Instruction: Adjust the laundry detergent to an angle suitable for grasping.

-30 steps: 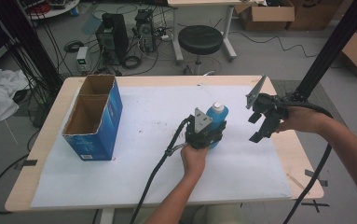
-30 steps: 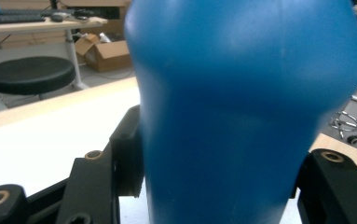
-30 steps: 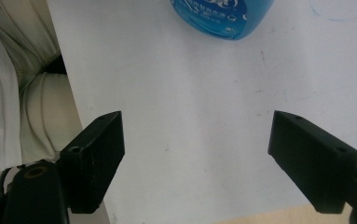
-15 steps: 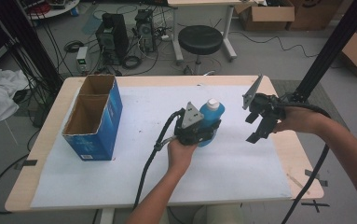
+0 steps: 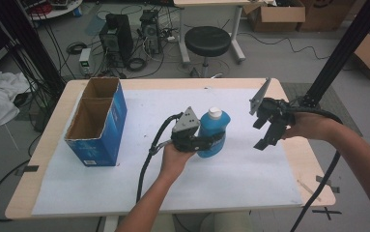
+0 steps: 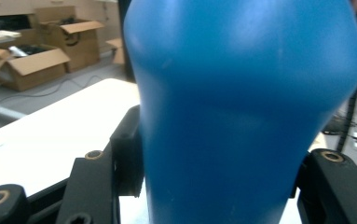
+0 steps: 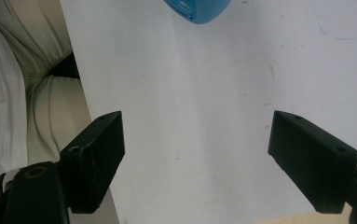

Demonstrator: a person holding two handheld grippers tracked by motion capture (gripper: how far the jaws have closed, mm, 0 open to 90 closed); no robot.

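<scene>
Near bench centre, blue bottle [image 5: 213,131] upright, clamped at mid-body in left tongs [image 5: 210,141]. Smooth rigid plastic, likely slippery; grip below shoulder. Right tongs [image 5: 267,130] apart, empty, toward right edge.

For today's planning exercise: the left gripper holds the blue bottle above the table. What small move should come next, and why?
Probably carry the blue bottle left toward the open cardboard box. The left gripper is shut on it, its base looks clear of the table, and the right gripper hangs open, apart.
</scene>
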